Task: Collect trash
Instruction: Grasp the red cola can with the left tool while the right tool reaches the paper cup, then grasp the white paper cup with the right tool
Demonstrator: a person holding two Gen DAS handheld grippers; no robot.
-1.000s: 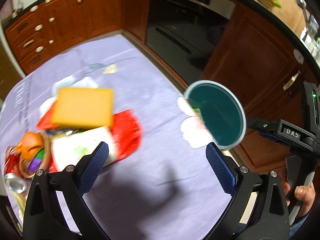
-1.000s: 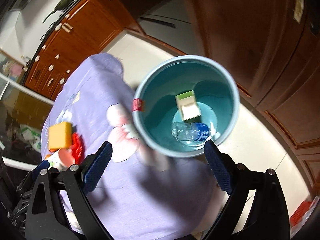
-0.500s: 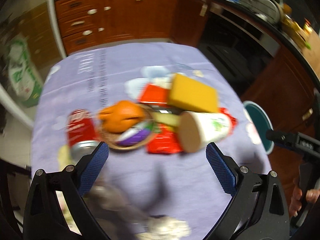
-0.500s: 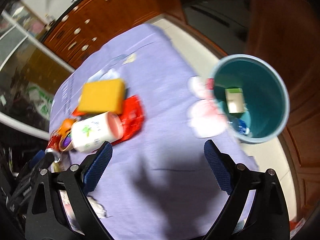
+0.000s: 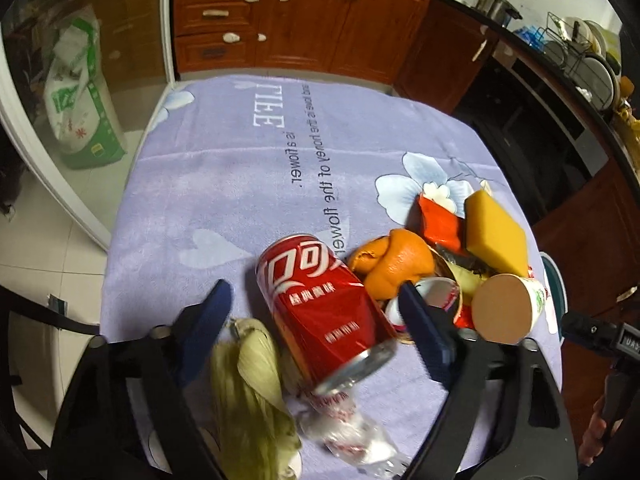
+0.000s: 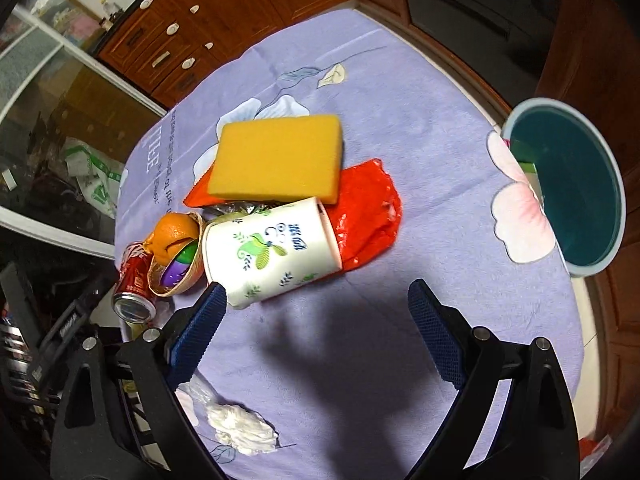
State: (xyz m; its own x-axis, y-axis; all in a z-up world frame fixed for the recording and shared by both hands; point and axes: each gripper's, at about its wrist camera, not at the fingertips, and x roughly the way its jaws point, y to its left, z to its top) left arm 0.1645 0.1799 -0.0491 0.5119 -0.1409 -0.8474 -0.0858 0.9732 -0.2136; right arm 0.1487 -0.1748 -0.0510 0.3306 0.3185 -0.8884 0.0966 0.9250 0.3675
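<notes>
A red cola can (image 5: 320, 304) lies on its side on the lilac tablecloth (image 5: 240, 168), between the fingers of my left gripper (image 5: 316, 308). The jaws are closing, and a gap still shows on each side of the can. Pale corn husk (image 5: 248, 384) and a crumpled clear wrapper (image 5: 348, 432) lie just below it. My right gripper (image 6: 318, 308) stands open over bare cloth, just short of a fallen white paper cup (image 6: 272, 252). Behind the cup are a yellow sponge (image 6: 280, 160) and a red wrapper (image 6: 368, 216). The teal bin (image 6: 568, 192) stands off the table's right edge.
A small bowl (image 6: 176, 280) with orange peel (image 6: 172, 232) sits between can and cup. A white tissue wad (image 6: 240, 424) lies near the front edge. Wooden cabinets (image 5: 280, 20) and an oven surround the table. A glass door (image 5: 80, 80) is at the left.
Both views have swung from the bin to the trash pile. My left gripper now straddles the can with narrower jaws. The right gripper has left the bin and hangs by the paper cup.
</notes>
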